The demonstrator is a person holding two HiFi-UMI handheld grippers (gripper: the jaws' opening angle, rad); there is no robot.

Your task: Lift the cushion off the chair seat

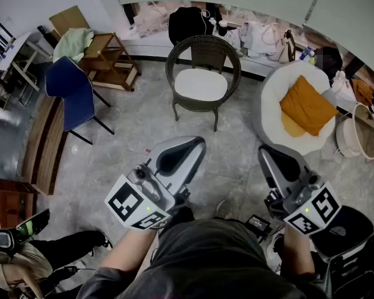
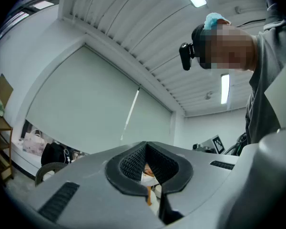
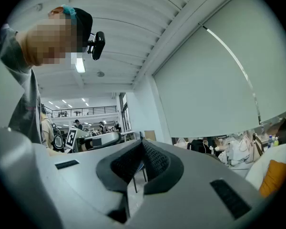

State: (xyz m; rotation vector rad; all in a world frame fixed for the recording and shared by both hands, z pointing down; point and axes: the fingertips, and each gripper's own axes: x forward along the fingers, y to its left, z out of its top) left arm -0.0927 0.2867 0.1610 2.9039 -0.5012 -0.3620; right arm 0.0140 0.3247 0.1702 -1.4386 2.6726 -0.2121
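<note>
Risk, wrong target: Two seats carry cushions. The wicker chair [image 1: 203, 47] holds a white seat cushion [image 1: 201, 85]; the round white chair [image 1: 271, 98] holds an orange cushion [image 1: 307, 104]. The task does not say which one. Confirm the target before you reach.
Risk, closed approach: If you arrive with the jaws together, the tips will probably push the fabric instead of gripping it. Open the tongs before contact.
Risk, shallow pinch: A soft cushion is likely to fold or slip if you catch only its cover. Take a full edge.
Risk, chair drag: A sideways pull may shift the light wicker chair. Lift straight up.
Left tongs [image 1: 194, 144]: Jaws together with nothing between them. They touch nothing and are held close to your body, tilted slightly upward.
Right tongs [image 1: 265, 152]: Jaws together and empty. They touch nothing and are held level.
Cushion location: The white seat cushion lies flat in the wicker chair straight ahead. The orange cushion rests in the round white chair, ahead to your right. Both are well apart from the tongs, across the floor [image 1: 143, 126].
Step status: The lift is not yet begun.
</note>
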